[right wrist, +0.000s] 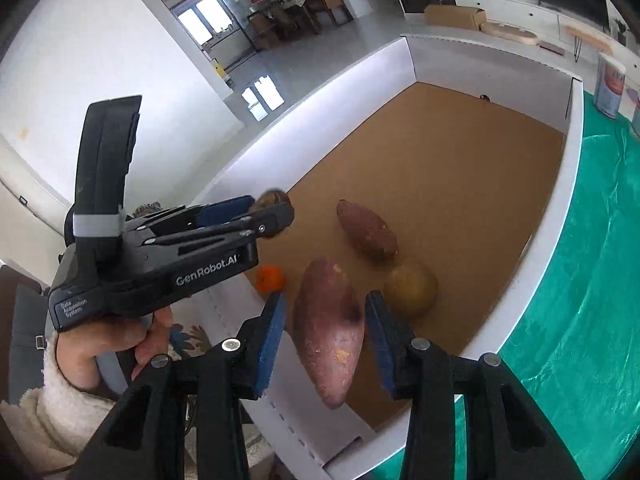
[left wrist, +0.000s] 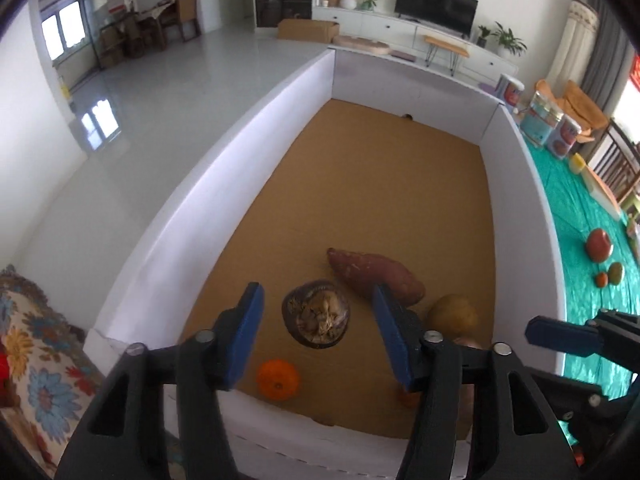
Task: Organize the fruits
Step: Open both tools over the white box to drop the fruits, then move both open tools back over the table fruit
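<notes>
Two hand-held grippers hang over a white-walled box (left wrist: 256, 128) with a cardboard floor, where the sorting of produce is under way. The left gripper (left wrist: 316, 292) has its jaws spread wide around a dark, round fruit (left wrist: 316, 314) with a dried, ragged face. A gap shows on either side of it in the left wrist view, so the pads do not appear to grip it. The right wrist view puts it at the fingertips, above the box's near left side.

The right gripper (right wrist: 324, 300) is likewise wide apart, framing a large sweet potato (right wrist: 328, 328) that seems to lie at the box's near edge. Whether the pads touch its skin cannot be told.

Already in the box are a second, slimmer sweet potato (left wrist: 376, 278), a brownish round pear-like fruit (left wrist: 452, 314) just beside it and a small orange (left wrist: 278, 378) near the front wall. They are clustered at the near end, most likely because that is within easiest reach.

More fruit (left wrist: 599, 244) waits outside on the green cloth (left wrist: 576, 216) to the right — judging by that, the job is only partly done.
</notes>
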`<state>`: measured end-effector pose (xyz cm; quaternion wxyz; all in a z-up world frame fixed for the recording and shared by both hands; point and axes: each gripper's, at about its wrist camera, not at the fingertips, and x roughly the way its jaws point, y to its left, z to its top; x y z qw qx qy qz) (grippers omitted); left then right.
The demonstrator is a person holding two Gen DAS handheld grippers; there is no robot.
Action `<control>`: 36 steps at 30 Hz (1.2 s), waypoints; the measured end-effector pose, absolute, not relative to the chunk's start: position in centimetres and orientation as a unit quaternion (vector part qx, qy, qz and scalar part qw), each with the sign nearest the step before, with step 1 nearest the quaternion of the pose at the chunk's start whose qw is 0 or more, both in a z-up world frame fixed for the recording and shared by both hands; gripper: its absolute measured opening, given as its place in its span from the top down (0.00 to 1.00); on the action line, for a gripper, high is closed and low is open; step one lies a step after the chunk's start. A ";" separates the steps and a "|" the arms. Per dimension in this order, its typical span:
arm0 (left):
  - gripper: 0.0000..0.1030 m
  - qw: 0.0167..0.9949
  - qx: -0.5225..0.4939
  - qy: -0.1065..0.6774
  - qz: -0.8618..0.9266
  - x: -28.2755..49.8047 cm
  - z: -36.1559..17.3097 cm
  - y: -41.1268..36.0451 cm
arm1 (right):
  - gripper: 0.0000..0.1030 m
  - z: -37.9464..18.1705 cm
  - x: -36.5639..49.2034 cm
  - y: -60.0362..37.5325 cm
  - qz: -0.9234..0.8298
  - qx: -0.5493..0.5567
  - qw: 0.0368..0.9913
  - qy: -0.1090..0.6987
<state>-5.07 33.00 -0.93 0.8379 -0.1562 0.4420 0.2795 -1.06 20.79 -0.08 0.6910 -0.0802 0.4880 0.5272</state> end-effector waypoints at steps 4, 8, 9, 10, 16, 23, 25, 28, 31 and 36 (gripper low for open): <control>0.10 0.879 -0.146 0.371 0.262 -5.4 3.9 29.1 | 0.30 4.7 1.3 12.9 0.519 -0.002 0.741 0.426; 0.05 0.932 -0.107 0.322 0.129 -3.2 7.3 19.4 | 0.08 6.7 2.6 1.0 0.397 0.002 0.846 0.356; 0.05 0.938 -0.095 0.324 0.081 -2.1 7.1 16.5 | 0.05 6.1 2.9 -2.1 0.346 -0.003 0.870 0.352; 0.05 0.940 -0.087 0.329 0.035 -0.9 6.4 13.9 | 0.04 5.0 3.1 -5.1 0.286 -0.012 0.891 0.351; 0.05 0.905 -0.031 0.423 -0.037 8.5 -4.0 2.3 | 0.04 -4.9 6.7 -18.9 0.025 -0.002 0.901 0.432; 0.05 0.903 0.018 0.429 0.001 13.0 -8.9 -0.4 | 0.04 -8.0 8.6 -22.2 -0.005 0.019 0.903 0.430; 0.05 0.900 0.020 0.435 0.009 13.9 -9.7 -0.3 | 0.04 -8.6 8.8 -22.1 0.000 0.017 0.901 0.433; 0.05 0.894 0.019 0.448 0.014 14.6 -10.6 -0.1 | 0.04 -10.2 9.3 -21.3 -0.001 0.011 0.897 0.441; 0.04 0.893 0.014 0.449 0.016 15.2 -11.3 0.0 | 0.04 -10.7 9.5 -21.6 0.000 0.018 0.894 0.448; 0.03 0.893 0.004 0.451 0.007 15.5 -11.5 0.1 | 0.04 -10.9 9.6 -22.0 -0.004 0.024 0.894 0.448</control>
